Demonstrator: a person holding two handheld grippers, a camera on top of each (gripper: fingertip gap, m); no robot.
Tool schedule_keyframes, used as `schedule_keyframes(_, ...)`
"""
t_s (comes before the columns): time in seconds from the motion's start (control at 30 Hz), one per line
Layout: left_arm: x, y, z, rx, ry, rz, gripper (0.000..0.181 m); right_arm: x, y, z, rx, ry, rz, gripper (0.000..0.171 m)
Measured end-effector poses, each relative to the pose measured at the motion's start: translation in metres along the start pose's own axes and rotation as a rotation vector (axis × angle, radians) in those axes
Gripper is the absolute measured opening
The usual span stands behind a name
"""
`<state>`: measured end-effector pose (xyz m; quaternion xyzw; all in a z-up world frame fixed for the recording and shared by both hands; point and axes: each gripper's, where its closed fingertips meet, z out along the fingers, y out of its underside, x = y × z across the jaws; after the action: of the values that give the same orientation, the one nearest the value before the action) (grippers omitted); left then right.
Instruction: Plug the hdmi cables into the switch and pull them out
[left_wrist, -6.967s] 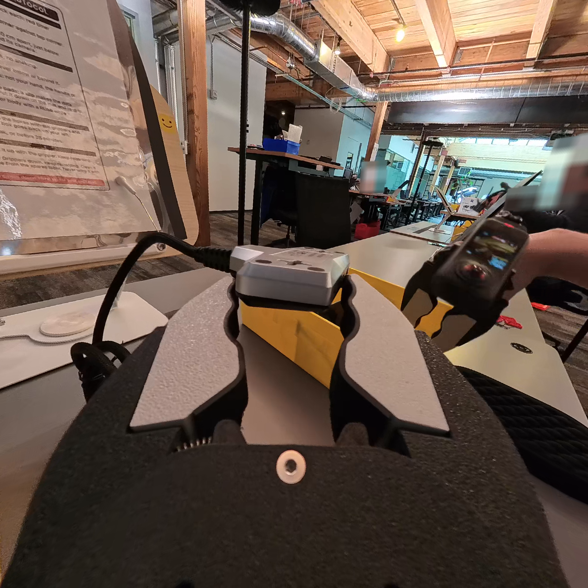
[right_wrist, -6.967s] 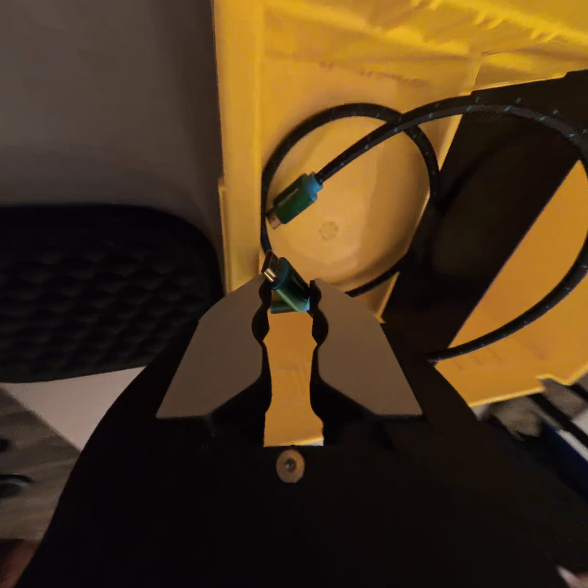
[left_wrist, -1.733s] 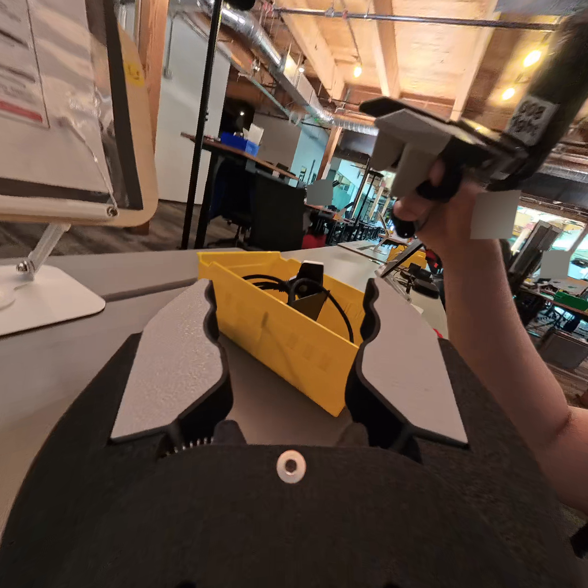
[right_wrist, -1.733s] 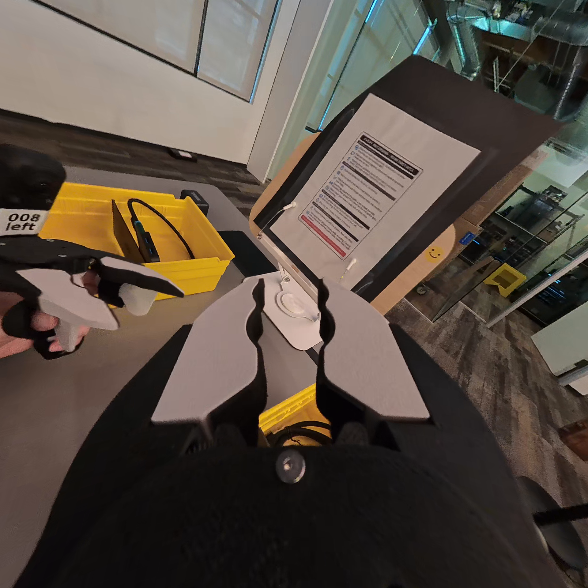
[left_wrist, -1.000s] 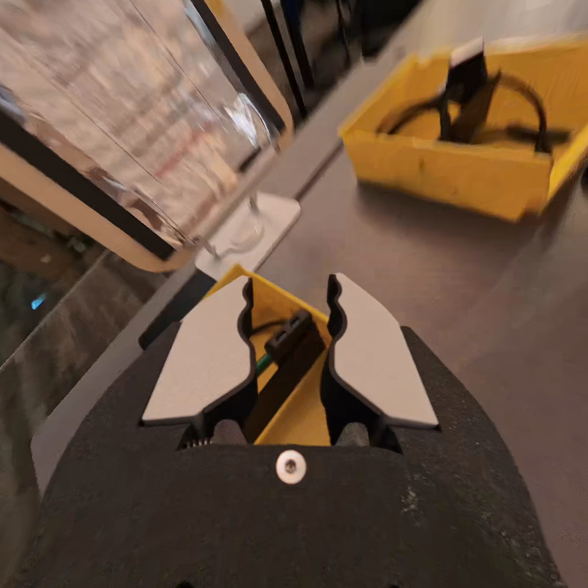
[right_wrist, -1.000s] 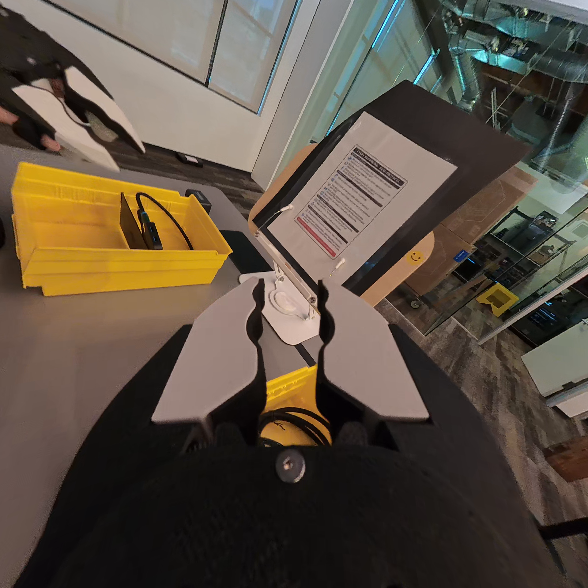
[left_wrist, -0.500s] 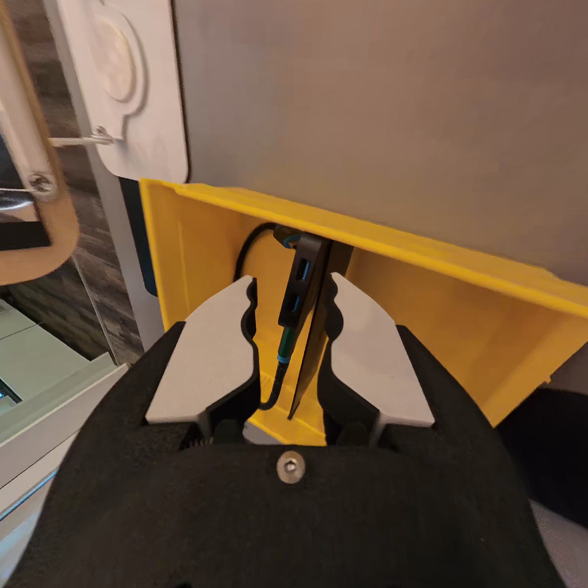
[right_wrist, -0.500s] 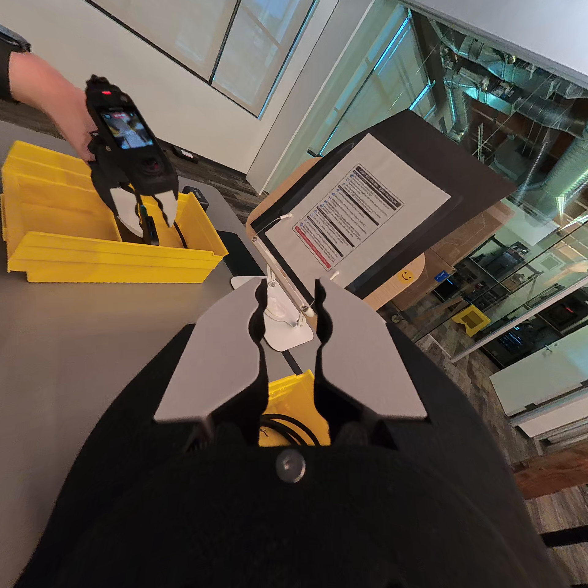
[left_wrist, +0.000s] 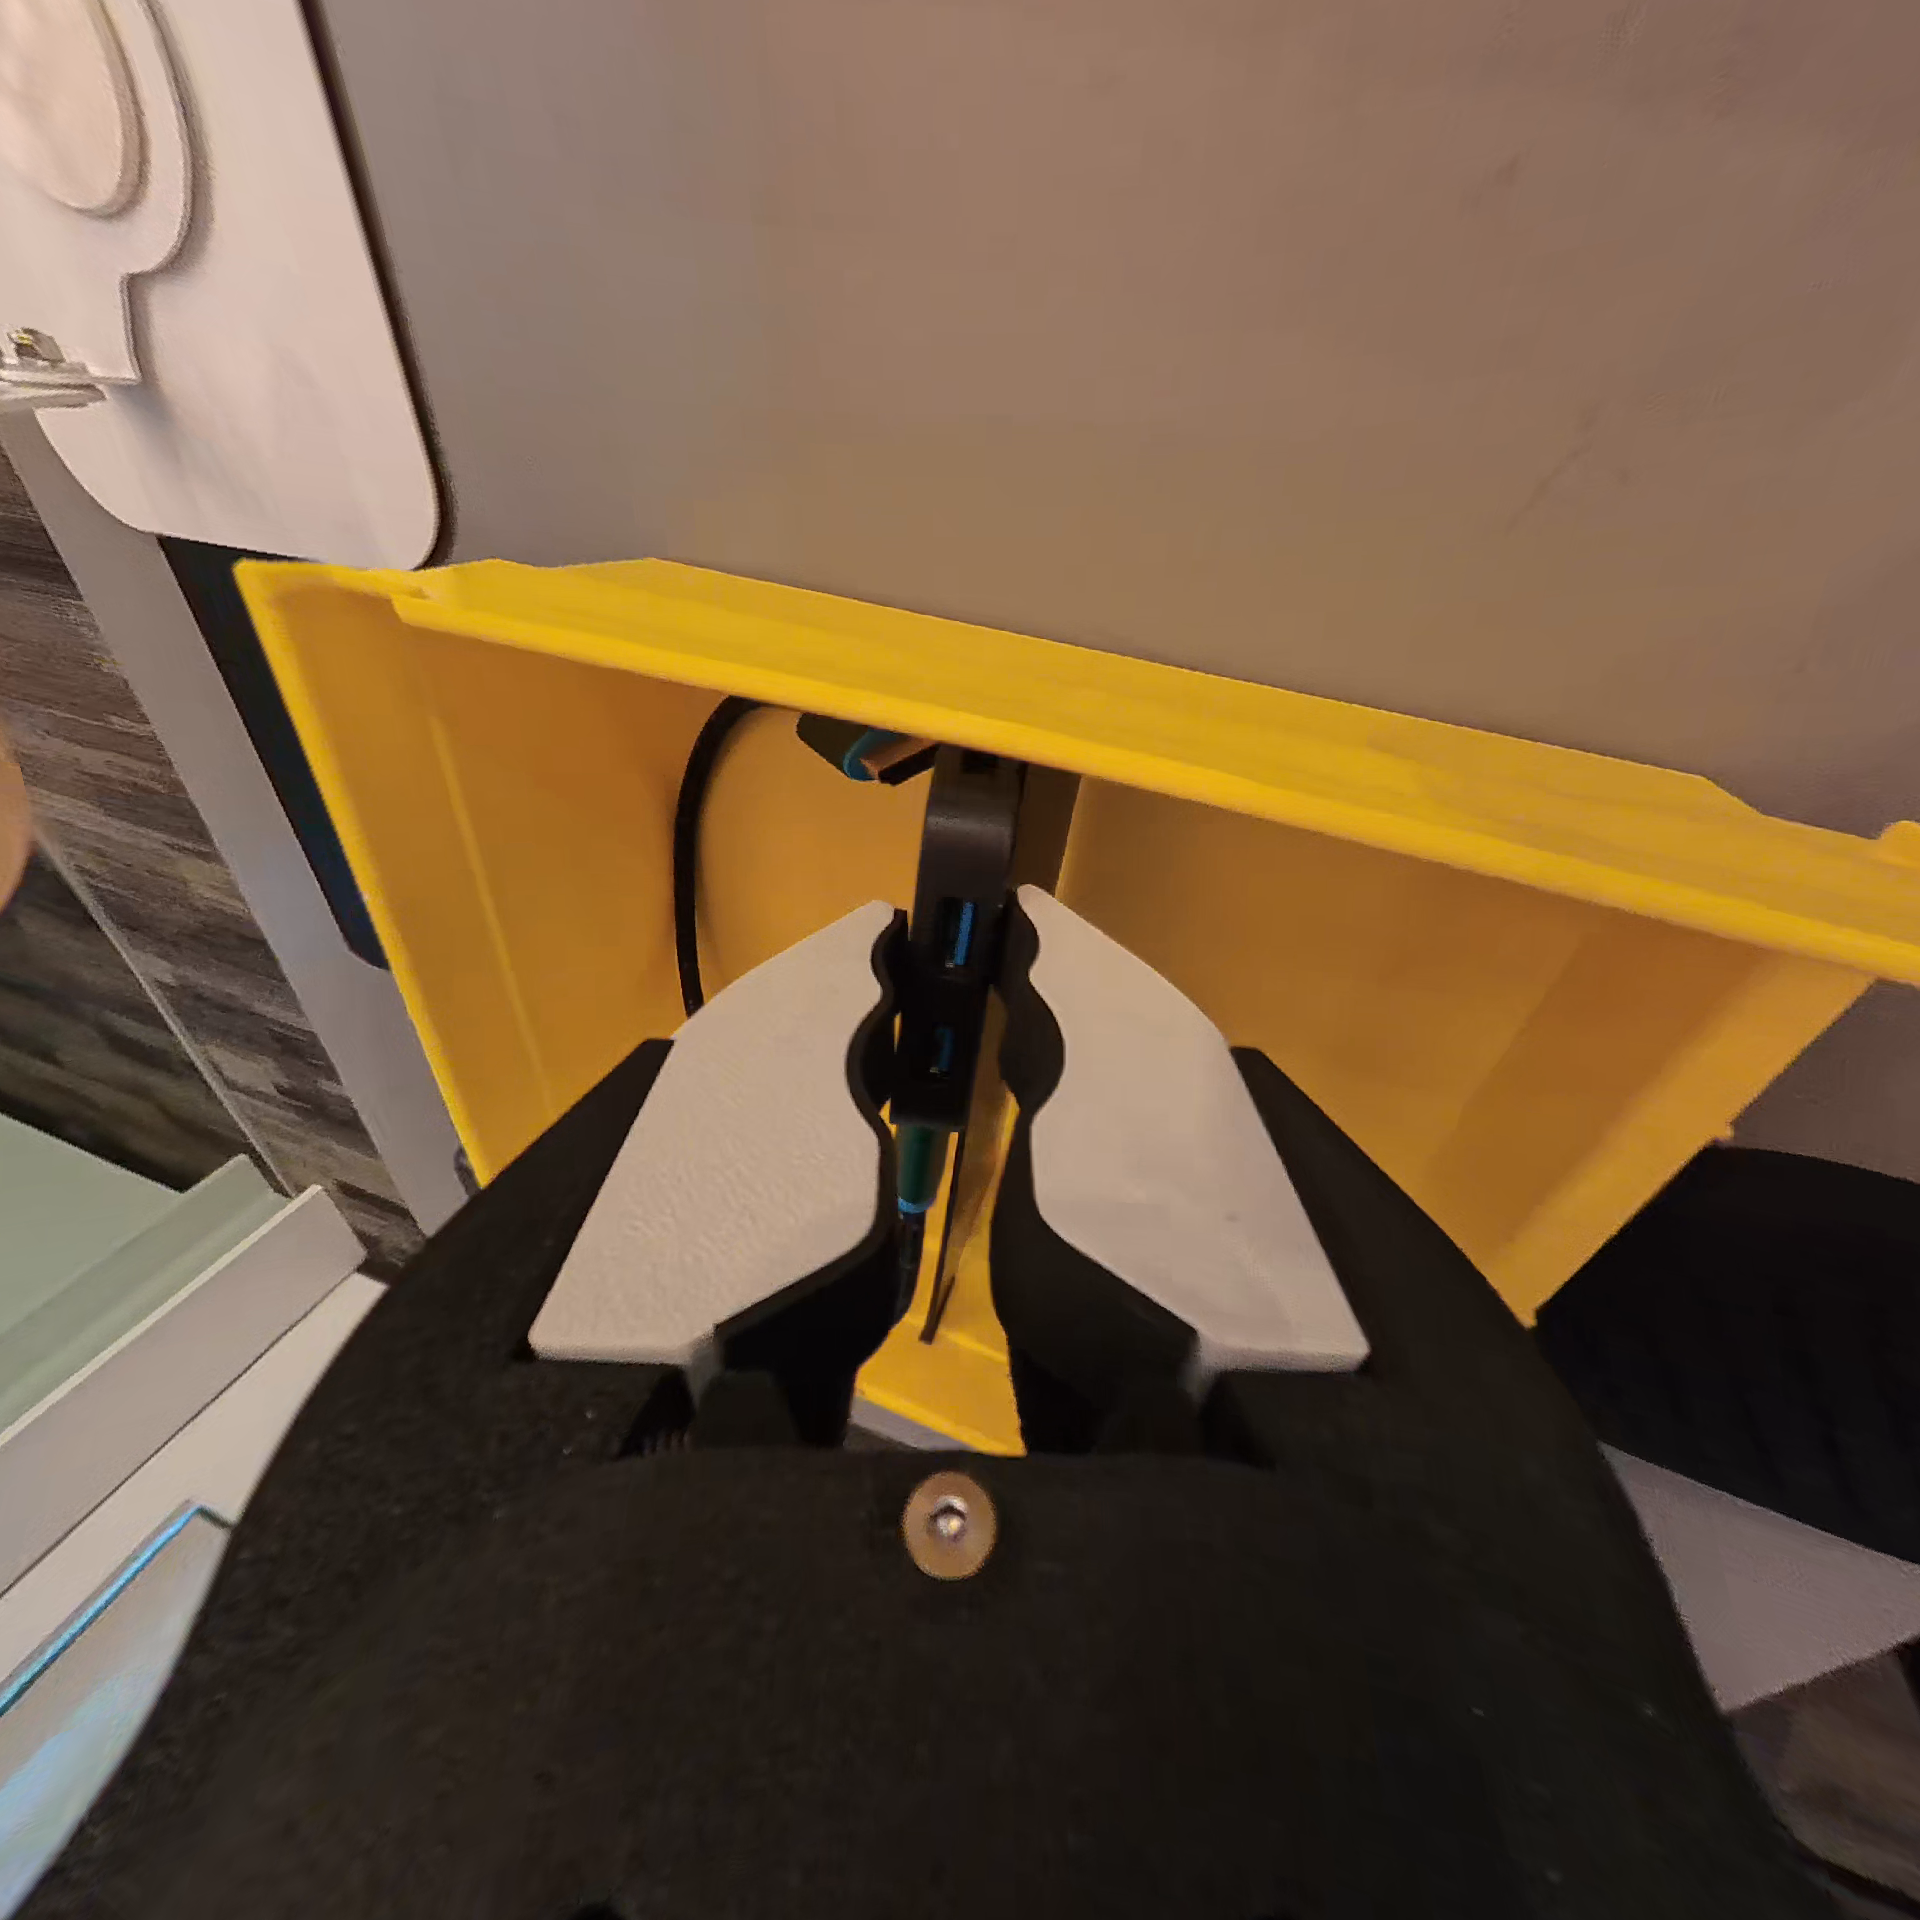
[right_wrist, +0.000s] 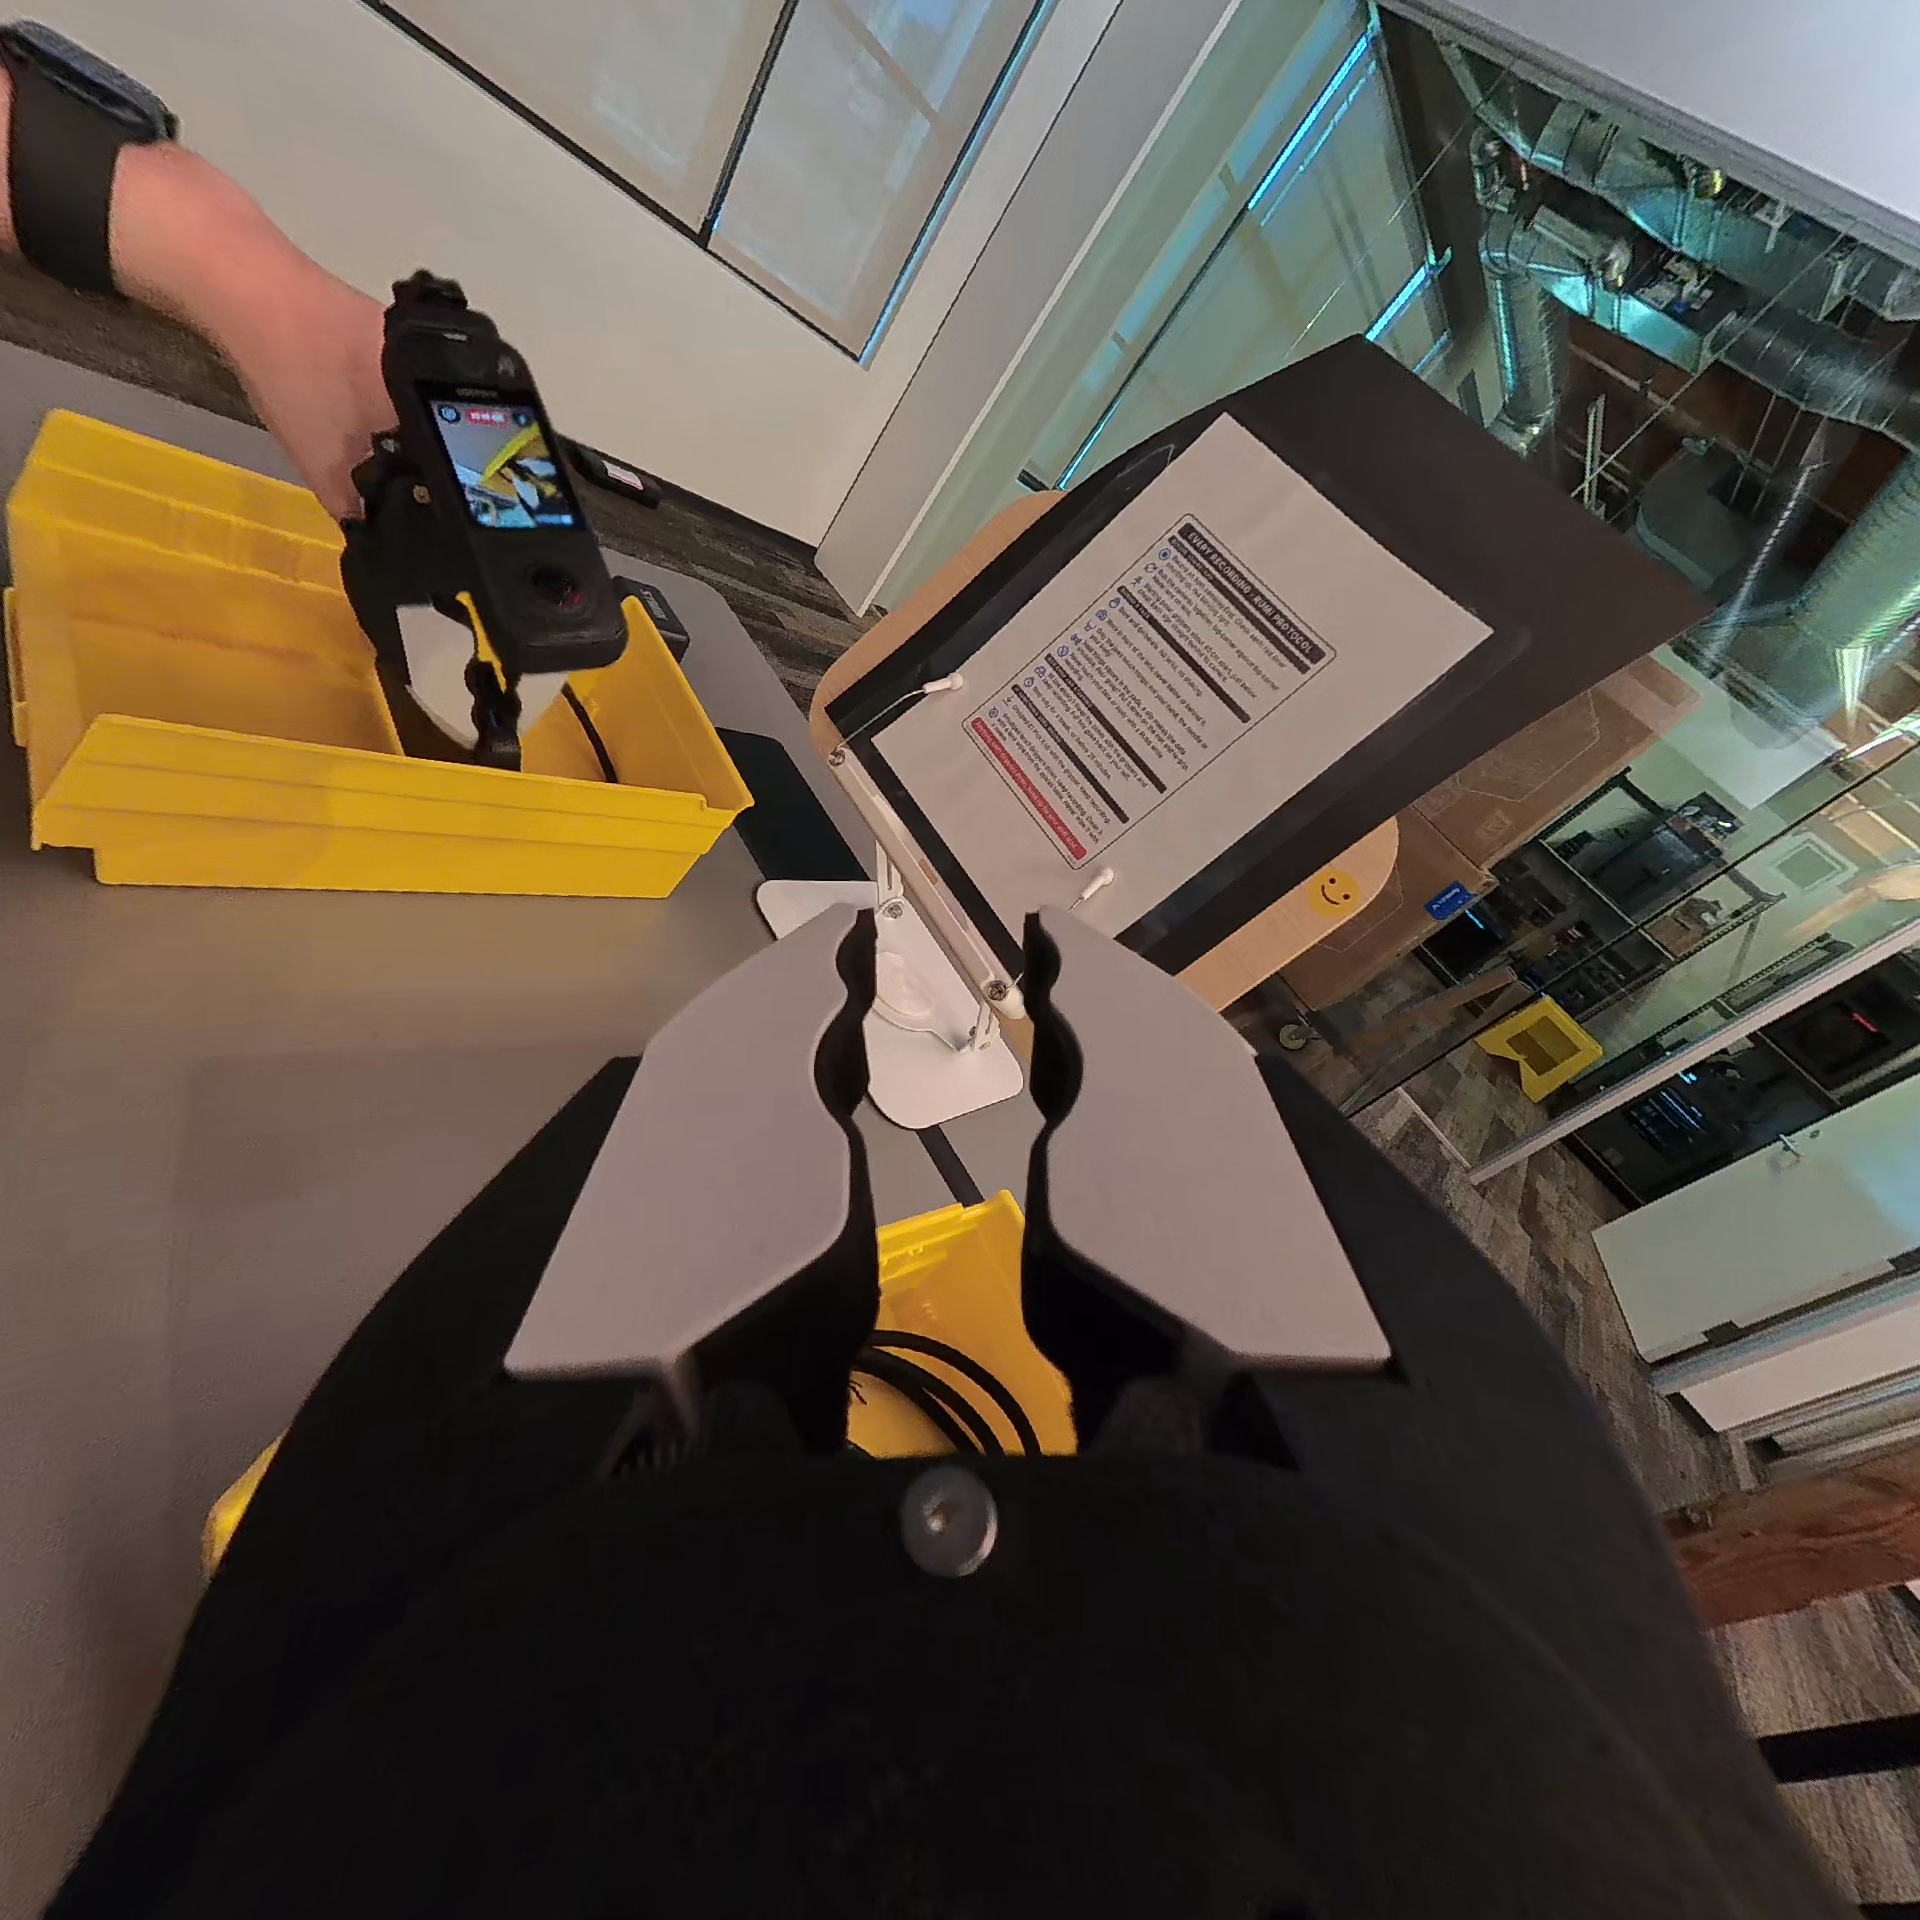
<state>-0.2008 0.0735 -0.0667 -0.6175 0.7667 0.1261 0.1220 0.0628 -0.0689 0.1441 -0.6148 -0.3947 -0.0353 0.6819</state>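
Note:
In the left wrist view, my left gripper (left_wrist: 954, 904) reaches down into a yellow bin (left_wrist: 1143, 727). It is shut on a black switch (left_wrist: 940, 1039) with blue ports that stands against a black divider. A green plug (left_wrist: 920, 1164) sits in the switch's near end, and a black cable (left_wrist: 686, 883) loops along the bin floor. The right wrist view shows the left gripper (right_wrist: 478, 696) in that bin (right_wrist: 364, 821). My right gripper (right_wrist: 945, 920) is open and empty, raised above a second yellow bin (right_wrist: 940, 1278) that holds a coiled black cable (right_wrist: 935, 1371).
A sign board on a stand (right_wrist: 1164, 707) with a white base (right_wrist: 935, 1070) stands at the table's edge between the bins. A black pad (right_wrist: 800, 810) lies beside the far bin. A person's arm (right_wrist: 239, 281) holds the left gripper. Grey table lies between the bins. There is about 35 cm between the tips of the two grippers.
My left gripper swung down into the far bin, moved lower and closed its fingers on the black switch. My right gripper rose and stayed open and empty.

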Motion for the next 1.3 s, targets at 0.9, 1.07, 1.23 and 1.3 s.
schedule_keyframes(0.9, -0.022, -0.104, -0.275, 1.340, -0.023, -0.788, 0.013, -0.099, -0.071, 0.093, 0.294, -0.022, 0.305, 0.030)
schedule_keyframes(1.07, -0.002, -0.128, -0.276, 1.481, 0.047, -0.758, 0.013, -0.102, -0.060, 0.102, 0.299, -0.136, 0.662, 0.040)
schedule_keyframes(1.23, 0.009, -0.134, -0.277, 1.584, 0.178, -0.747, 0.013, -0.088, -0.080, 0.081, 0.604, -0.318, 0.863, 0.038)
schedule_keyframes(1.3, 0.013, -0.134, -0.277, 1.620, 0.196, -0.730, 0.014, -0.084, -0.082, 0.076, 0.655, -0.372, 0.917, 0.034)
